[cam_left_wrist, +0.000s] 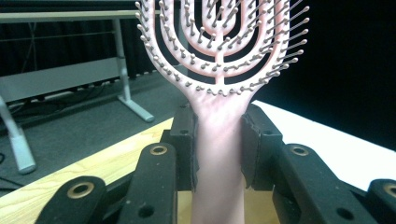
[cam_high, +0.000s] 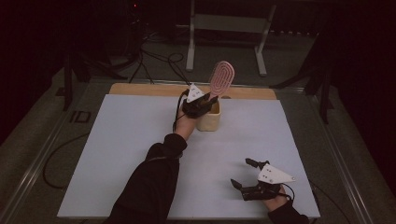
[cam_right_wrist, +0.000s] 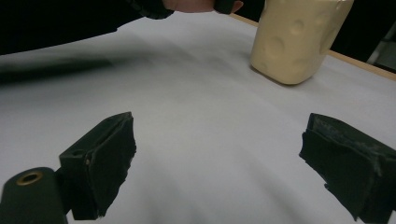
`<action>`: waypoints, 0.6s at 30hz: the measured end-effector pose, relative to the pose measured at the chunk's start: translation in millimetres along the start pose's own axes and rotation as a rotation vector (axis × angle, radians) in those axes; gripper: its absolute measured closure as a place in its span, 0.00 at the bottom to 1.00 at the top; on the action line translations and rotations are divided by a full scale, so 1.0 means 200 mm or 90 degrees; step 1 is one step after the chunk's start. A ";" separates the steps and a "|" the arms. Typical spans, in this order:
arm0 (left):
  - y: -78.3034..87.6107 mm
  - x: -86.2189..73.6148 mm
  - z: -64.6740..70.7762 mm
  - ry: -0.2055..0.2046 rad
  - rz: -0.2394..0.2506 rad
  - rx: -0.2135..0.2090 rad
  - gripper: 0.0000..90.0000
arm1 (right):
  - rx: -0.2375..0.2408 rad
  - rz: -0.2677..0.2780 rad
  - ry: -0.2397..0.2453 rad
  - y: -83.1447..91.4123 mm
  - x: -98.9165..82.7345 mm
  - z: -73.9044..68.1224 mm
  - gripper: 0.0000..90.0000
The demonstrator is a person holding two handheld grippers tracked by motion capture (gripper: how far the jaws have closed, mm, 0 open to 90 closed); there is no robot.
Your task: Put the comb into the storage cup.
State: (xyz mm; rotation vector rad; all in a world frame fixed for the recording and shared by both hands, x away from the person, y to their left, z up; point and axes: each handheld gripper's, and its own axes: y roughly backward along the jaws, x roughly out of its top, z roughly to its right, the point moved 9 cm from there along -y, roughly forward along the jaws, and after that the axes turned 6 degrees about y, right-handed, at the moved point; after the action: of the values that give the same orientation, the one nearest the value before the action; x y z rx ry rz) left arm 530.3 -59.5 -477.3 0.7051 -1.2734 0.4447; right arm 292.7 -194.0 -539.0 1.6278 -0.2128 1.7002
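The white-covered table (cam_high: 116,154) is seen from above; the pale yellow dimpled plastic cup (cam_high: 208,119) (cam_right_wrist: 295,39) is shared with the low, close right gripper view.

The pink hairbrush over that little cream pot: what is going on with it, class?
A person works at a table with a gripper in each hand. The left gripper is clamped on the handle of the pink hairbrush, holding it upright with its head up, at the cream pot near the far edge of the white table cover. Whether the handle's end is inside the pot cannot be told. The right gripper rests near the front edge, jaws open and empty.
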 end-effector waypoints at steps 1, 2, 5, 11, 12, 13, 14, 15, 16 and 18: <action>0.00 0.00 -0.01 -0.007 -0.006 0.008 0.77 | 0.000 -0.001 0.000 0.00 0.00 0.00 0.10; 0.00 -0.01 -0.01 -0.008 -0.008 0.010 0.77 | 0.000 -0.002 0.000 0.00 0.00 0.00 0.10; 0.00 -0.01 -0.01 -0.007 -0.010 0.009 0.76 | 0.001 -0.002 0.000 0.00 0.00 0.00 0.10; 0.00 0.00 -0.02 0.018 -0.022 0.020 0.42 | 0.000 -0.001 0.001 0.00 0.00 0.00 0.10; 0.01 0.00 -0.03 0.034 -0.023 0.018 0.34 | 0.000 0.000 0.001 0.00 0.00 0.00 0.10; 0.02 0.01 -0.03 0.038 -0.029 0.004 0.26 | -0.001 0.000 0.001 0.00 0.00 0.00 0.10; 0.03 0.01 -0.02 0.034 -0.028 -0.009 0.17 | 0.000 0.000 0.002 0.00 0.00 0.00 0.10; 0.03 0.02 -0.02 0.028 -0.028 -0.013 0.10 | -0.001 -0.001 0.003 0.00 0.00 0.00 0.10; 0.03 0.02 -0.02 0.025 -0.040 -0.015 0.06 | -0.001 -0.001 0.003 0.00 0.00 0.00 0.10; 0.04 0.01 -0.02 0.018 -0.048 -0.021 0.04 | -0.002 -0.002 0.001 0.00 0.00 0.00 0.10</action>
State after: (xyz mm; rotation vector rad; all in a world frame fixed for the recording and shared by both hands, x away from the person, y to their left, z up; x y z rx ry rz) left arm 528.7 -52.4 -473.4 0.7141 -1.2204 0.3700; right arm 292.7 -194.0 -539.3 1.6236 -0.2106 1.6980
